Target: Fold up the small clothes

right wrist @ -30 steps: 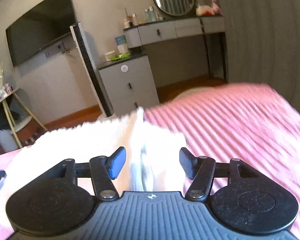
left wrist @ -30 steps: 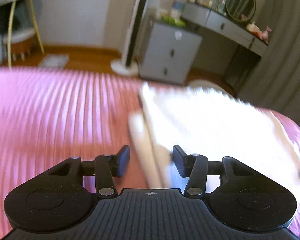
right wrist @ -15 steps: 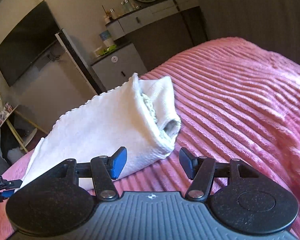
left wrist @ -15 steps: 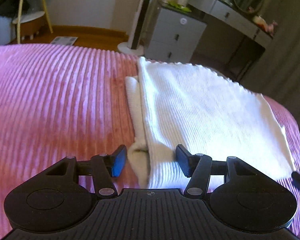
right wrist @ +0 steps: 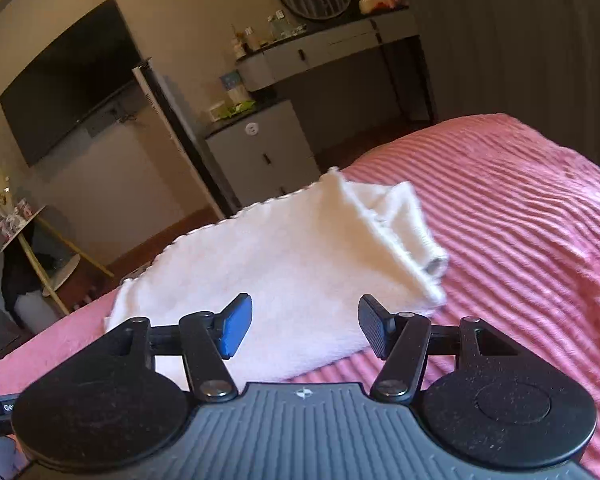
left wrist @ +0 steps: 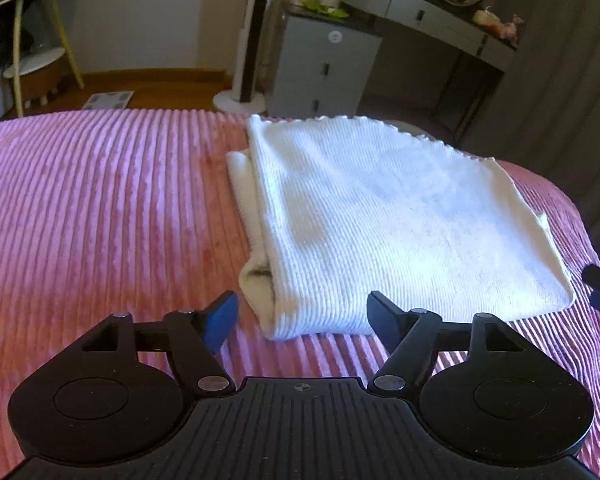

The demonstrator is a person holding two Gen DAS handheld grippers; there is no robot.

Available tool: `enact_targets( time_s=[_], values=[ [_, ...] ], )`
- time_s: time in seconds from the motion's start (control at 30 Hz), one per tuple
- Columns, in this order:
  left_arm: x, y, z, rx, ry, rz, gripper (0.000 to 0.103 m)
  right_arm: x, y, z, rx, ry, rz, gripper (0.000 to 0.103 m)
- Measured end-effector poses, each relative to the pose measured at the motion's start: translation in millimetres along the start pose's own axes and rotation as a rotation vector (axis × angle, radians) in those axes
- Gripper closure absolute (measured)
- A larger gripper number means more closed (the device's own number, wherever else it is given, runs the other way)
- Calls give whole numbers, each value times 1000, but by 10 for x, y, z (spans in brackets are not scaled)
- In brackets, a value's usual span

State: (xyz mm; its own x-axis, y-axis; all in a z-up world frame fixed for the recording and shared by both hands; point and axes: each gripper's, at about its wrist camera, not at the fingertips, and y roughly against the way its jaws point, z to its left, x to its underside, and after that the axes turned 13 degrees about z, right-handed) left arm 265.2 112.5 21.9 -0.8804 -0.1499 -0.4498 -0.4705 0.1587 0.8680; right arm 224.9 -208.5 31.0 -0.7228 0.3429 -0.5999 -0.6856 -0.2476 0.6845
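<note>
You held 2 grippers clear above a pink ribbed bedspread (left wrist: 100, 208). The left gripper (left wrist: 300, 316) was opening, nothing between its jaws; the right gripper (right wrist: 305, 326) stood apart, also empty. Just beyond both lay the white knit garment (left wrist: 380, 224), folded flat near the bed's far edge, likely released so the fold could settle. Past it stood a grey cabinet (left wrist: 324, 68) and dressing table (left wrist: 432, 12).

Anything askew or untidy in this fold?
Mostly neat. One side of the white garment is uneven: an under-layer sticks out past the top layer, ending in an open tube. Both grippers are clear of it.
</note>
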Motion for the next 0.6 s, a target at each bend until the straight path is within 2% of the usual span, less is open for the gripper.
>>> enact_targets(
  time_s=[0.13, 0.23, 0.27, 0.33, 0.43, 0.6],
  values=[
    [-37, -46, 62, -19, 16, -14, 21, -13, -95, 157, -106, -30, -21, 44],
    [-81, -158, 128, -43, 46, 12, 21, 63, -381, 151, -175, -52, -19, 45],
    [-99, -210, 138, -58, 42, 20, 21, 93, -508, 135, -180, -75, 6, 47],
    [-122, -271, 151, -79, 34, 20, 21, 165, -767, 86, -194, -119, 54, 65],
    [-182, -362, 189, -76, 53, 20, 20, 237, -1018, 94, -169, -63, 85, 71],
    [-324, -451, 155, -55, 68, 2, 20, 69, -1036, 28, -176, 24, 22, 72]
  ],
)
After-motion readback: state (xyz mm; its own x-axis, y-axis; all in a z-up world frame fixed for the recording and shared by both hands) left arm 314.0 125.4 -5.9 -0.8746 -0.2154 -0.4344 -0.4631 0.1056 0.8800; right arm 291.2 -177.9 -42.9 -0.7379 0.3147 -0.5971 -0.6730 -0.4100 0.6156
